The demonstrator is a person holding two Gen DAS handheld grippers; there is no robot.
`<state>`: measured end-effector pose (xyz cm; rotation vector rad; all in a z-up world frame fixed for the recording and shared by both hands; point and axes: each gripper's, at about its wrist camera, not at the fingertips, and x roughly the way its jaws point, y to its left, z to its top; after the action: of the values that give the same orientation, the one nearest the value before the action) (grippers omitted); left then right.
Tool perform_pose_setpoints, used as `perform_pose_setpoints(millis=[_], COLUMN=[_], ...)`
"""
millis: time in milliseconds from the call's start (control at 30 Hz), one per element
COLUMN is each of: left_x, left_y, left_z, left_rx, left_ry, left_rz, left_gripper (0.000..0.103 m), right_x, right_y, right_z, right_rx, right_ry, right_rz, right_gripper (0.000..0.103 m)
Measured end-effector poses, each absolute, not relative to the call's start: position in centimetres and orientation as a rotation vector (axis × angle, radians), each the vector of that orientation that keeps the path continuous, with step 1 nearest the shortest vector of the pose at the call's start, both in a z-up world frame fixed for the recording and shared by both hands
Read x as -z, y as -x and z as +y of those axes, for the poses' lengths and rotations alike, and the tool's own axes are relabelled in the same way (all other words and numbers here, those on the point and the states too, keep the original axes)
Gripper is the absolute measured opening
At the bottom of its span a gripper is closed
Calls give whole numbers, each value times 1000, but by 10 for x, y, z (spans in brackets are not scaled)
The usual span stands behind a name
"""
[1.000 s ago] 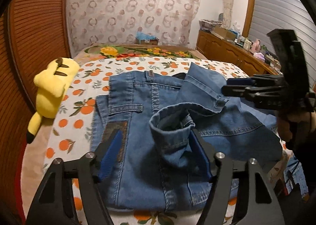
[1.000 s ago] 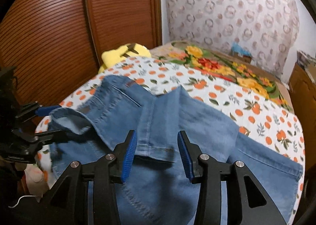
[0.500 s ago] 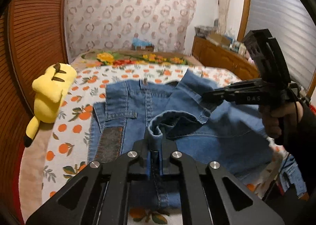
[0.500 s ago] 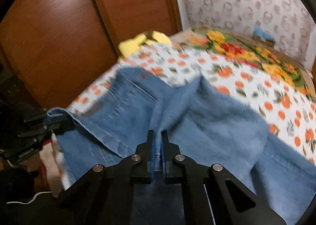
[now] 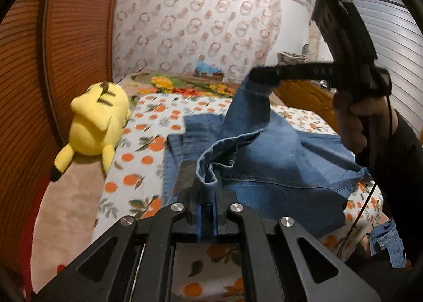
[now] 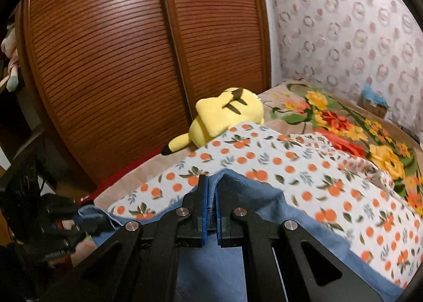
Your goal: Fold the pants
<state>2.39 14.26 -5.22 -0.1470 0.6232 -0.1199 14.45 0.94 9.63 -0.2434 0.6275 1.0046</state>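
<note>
Left gripper (image 5: 207, 190) pressed tight on rolled hem of blue pants (image 5: 277, 159). Right gripper (image 6: 210, 196) pinching another bit of pants (image 6: 246, 196), lifted up high, cloth hanging down from tips like tent. Seen from left side too: right gripper (image 5: 260, 78) above bed, held by hand (image 5: 354, 122).

Denim soft, wrinkly, bunched in middle, pale stitching along seam. Rest lying on bed sheet (image 6: 317, 183) with orange fruit print. Yellow plush toy (image 5: 97, 124) just beside pants, near brown slatted doors (image 6: 119, 63).
</note>
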Motion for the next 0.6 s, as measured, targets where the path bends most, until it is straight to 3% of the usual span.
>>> perform_pose_setpoints(millis=[200, 400, 467, 567, 600], left_x=[72, 80, 79, 78, 77], left_y=[-28, -28, -26, -25, -25], left_z=[152, 156, 159, 161, 161], left_rx=[96, 70, 68, 63, 60], left_ry=[159, 147, 148, 151, 150], left_rz=[686, 719, 713, 708, 707], left_gripper=[7, 28, 42, 44, 44], right_x=[-76, -65, -65, -69, -71], right_y=[-166, -184, -186, -180, -178], right_z=[51, 75, 78, 70, 65], right_rx=[-1003, -957, -945, -927, -933], right_ry=[302, 292, 292, 286, 268], right_rz=[648, 702, 699, 666, 656], right_gripper=[4, 6, 15, 43, 44])
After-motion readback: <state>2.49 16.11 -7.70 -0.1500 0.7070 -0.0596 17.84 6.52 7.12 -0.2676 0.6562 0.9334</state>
